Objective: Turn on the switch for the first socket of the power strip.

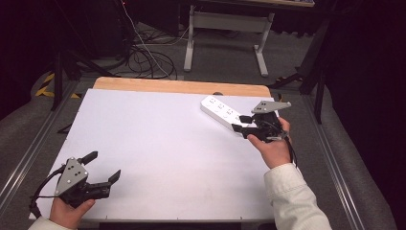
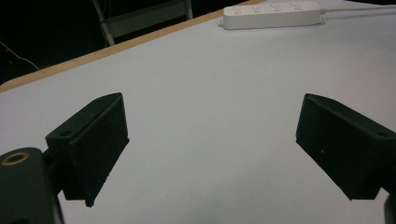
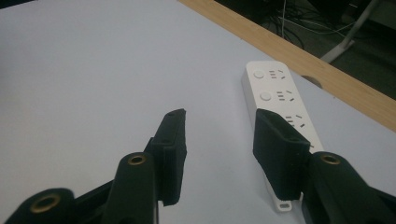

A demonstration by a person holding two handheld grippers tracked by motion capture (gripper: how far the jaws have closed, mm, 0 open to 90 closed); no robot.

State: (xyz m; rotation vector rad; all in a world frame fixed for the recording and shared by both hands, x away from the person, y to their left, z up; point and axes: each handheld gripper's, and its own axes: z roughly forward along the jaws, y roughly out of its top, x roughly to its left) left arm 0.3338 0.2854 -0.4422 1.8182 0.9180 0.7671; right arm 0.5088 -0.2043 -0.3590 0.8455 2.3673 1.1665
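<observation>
A white power strip (image 1: pixel 221 111) with several sockets lies flat at the far right of the white table (image 1: pixel 158 143). My right gripper (image 1: pixel 241 123) is open at the strip's near end. In the right gripper view the right gripper (image 3: pixel 219 116) has one jaw over the power strip (image 3: pixel 275 93) and the other over bare table beside it, with nothing between them. My left gripper (image 1: pixel 103 166) stands wide open at the near left corner, holding nothing. The left gripper (image 2: pixel 212 112) looks across the table at the power strip (image 2: pixel 273 14) and its white cable (image 2: pixel 359 9) far off.
A wooden strip (image 1: pixel 182 86) runs along the table's far edge. Beyond it stand a desk frame (image 1: pixel 191 38) and loose cables (image 1: pixel 148 62) on the floor. Metal rails (image 1: pixel 28 148) flank the table. White surface stretches wide between the two grippers.
</observation>
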